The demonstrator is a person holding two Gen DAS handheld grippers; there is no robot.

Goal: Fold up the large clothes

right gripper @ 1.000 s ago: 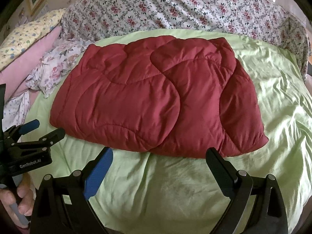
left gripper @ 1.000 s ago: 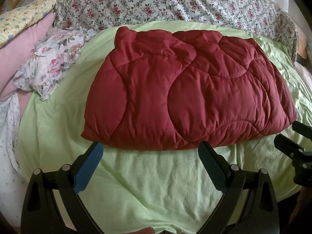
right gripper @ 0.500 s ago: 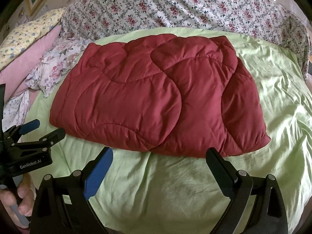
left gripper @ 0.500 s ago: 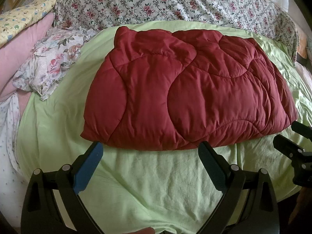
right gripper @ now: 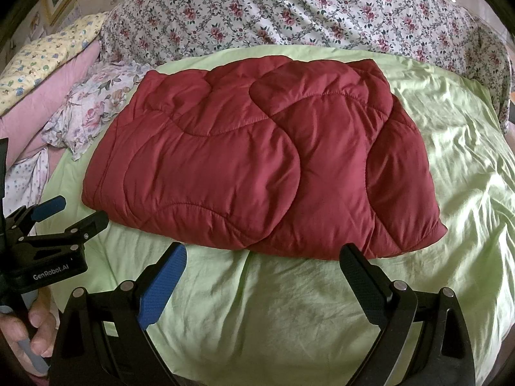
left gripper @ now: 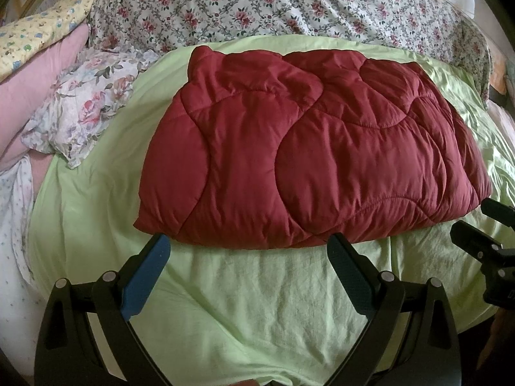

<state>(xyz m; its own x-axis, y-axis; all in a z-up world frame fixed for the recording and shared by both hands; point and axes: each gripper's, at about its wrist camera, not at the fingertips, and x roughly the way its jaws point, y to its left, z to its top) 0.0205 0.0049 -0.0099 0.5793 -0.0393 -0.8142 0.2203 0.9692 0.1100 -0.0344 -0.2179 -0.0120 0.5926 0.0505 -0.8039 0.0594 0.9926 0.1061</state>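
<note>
1. Red quilted garment (left gripper: pixel 315 154) — folded into a flat bundle, lying on the bed's green sheet (left gripper: pixel 257 305).
2. Left gripper (left gripper: pixel 248 251) — spread wide, empty, just short of the garment's near edge.
3. Right gripper (right gripper: pixel 262 257) likewise wide, empty, near that edge.

Left claw (left gripper: pixel 247 259) spread wide, both fingers apart and holding nothing, hovering just short of the near edge of the red quilt (left gripper: pixel 315 148), not touching it; right claw (right gripper: pixel 262 267) likewise wide apart and empty, poised just before the same near edge; hand (right gripper: pixel 30 334) wrapped round the left claw's handle, low and to the left of the quilt
</note>
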